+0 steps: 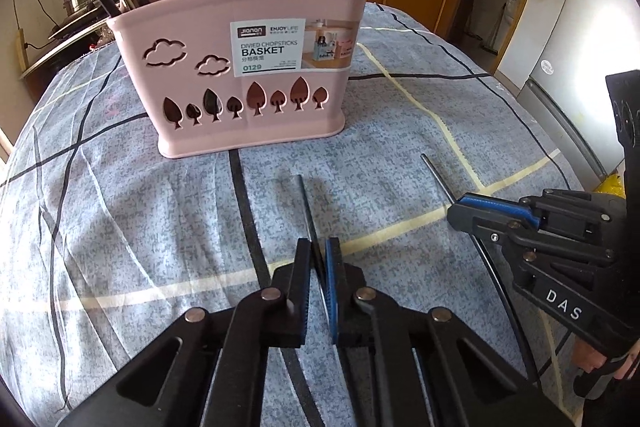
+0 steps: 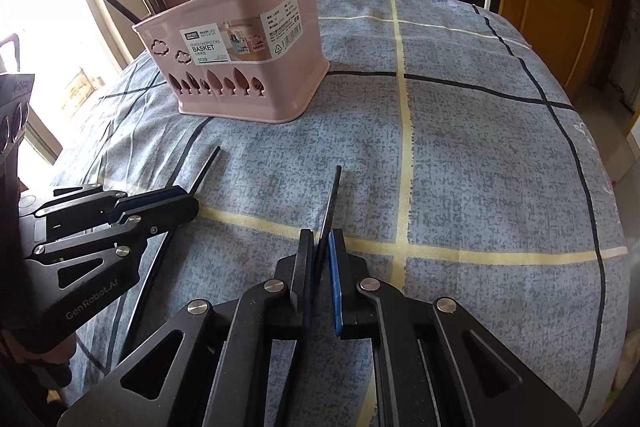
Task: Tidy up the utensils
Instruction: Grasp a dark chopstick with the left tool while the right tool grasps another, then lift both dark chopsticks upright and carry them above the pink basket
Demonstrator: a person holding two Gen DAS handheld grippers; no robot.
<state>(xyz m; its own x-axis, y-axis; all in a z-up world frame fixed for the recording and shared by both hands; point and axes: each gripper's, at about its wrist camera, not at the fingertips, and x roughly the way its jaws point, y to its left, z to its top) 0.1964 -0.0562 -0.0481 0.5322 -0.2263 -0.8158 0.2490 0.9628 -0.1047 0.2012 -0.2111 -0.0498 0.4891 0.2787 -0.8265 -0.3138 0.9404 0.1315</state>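
Chopsticks, one pinched in each gripper, point across the checked cloth [image 2: 460, 155] toward the pink basket [image 1: 256, 75]. Left gripper [image 1: 318, 259] clamps one chopstick [image 1: 306, 207]; right gripper [image 2: 320, 251] clamps another [image 2: 332, 199]. Lifting tips clear of the rim looks key.

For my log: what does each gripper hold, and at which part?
The left gripper and the right gripper each pinch one dark chopstick along its shaft; one end sticks out ahead.
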